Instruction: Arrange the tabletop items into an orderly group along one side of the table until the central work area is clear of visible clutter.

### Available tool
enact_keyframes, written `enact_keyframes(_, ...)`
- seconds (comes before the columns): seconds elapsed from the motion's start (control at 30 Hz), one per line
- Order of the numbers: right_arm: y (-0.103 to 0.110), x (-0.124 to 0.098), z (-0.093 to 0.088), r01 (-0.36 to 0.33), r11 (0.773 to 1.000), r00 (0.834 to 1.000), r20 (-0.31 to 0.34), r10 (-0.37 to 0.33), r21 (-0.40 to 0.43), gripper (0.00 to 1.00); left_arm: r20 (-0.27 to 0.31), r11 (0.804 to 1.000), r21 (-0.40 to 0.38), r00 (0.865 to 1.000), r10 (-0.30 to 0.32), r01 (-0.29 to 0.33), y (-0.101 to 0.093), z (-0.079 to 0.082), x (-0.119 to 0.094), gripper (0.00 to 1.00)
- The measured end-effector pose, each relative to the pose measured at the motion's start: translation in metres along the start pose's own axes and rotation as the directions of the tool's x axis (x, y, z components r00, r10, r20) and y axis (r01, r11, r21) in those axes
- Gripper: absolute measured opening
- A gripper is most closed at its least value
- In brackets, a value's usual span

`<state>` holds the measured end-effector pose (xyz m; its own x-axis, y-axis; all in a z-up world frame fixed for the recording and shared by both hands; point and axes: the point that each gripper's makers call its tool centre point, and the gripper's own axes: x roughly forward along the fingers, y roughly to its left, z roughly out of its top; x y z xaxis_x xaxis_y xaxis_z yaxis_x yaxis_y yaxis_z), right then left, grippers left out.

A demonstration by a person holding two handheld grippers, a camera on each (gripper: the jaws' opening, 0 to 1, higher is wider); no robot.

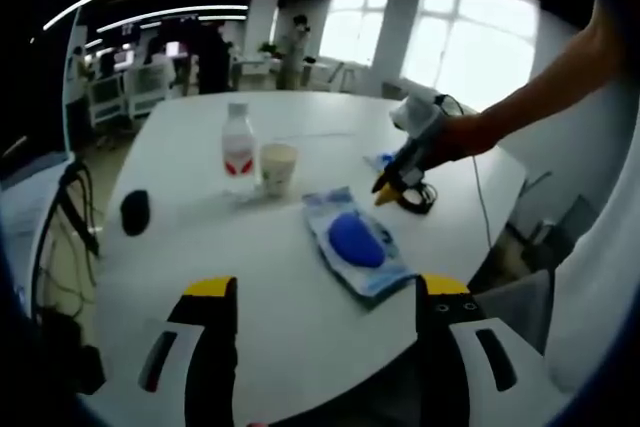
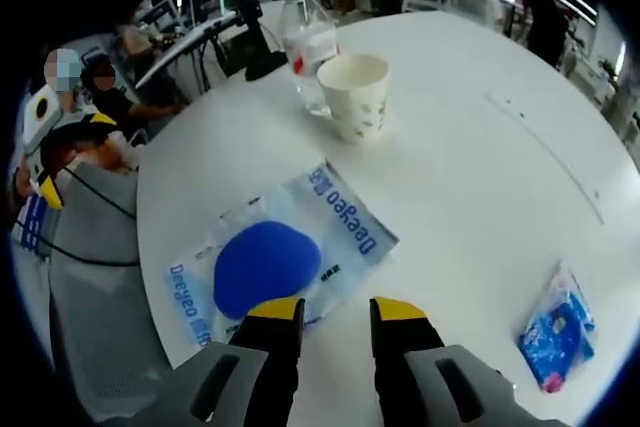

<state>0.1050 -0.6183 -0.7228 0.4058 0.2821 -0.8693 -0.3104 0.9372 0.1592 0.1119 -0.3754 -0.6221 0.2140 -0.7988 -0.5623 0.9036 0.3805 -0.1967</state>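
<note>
Tabletop (image 2: 480,147): white, rounded and smooth; its edges are cut off in both views.
Clear pouch (image 2: 285,252): crinkly plastic with blue print around a blue oval pad, lying flat just above your right claw (image 2: 335,312) at lower centre; one end lies under the claw tip.
Bottle (image 2: 308,39): clear plastic, red label, upright at upper centre, cap cropped.
Paper cup (image 2: 357,94): pale, upright, just beside the bottle.
Small blue packet (image 2: 557,329): lower right, print unreadable.
Dark object (image 1: 135,211): left of the tabletop, too blurred to identify.
Right claw: jaws slightly apart, holding nothing.
Left claw (image 1: 325,292): jaws wide, nothing between them, pouch just above.
</note>
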Motion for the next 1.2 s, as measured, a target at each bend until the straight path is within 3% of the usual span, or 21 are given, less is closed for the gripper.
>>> enact_keyframes(0.27,0.006,0.008,0.016,-0.023,0.999,1.000,0.008,0.023,-0.046,0.27,-0.007,1.000,0.003,1.000,0.003,-0.003,0.000,-0.002,-0.003,0.73)
enact_keyframes(0.53,-0.012,0.018,0.025,0.037,0.989,0.999,-0.014,-0.039,-0.141,0.28,-0.012,1.000,0.000,1.000,0.008,-0.008,-0.001,-0.004,-0.007,0.73)
enact_keyframes(0.7,-0.022,0.028,0.033,0.043,0.989,0.998,-0.029,-0.048,-0.141,0.29,-0.018,1.000,0.006,1.000,0.010,-0.010,-0.001,-0.004,-0.009,0.73)
enact_keyframes(1.2,-0.038,0.052,0.019,0.058,0.972,0.990,-0.113,-0.086,-0.229,0.21,-0.023,1.000,0.011,1.000,0.014,-0.014,0.001,0.000,-0.007,0.74)
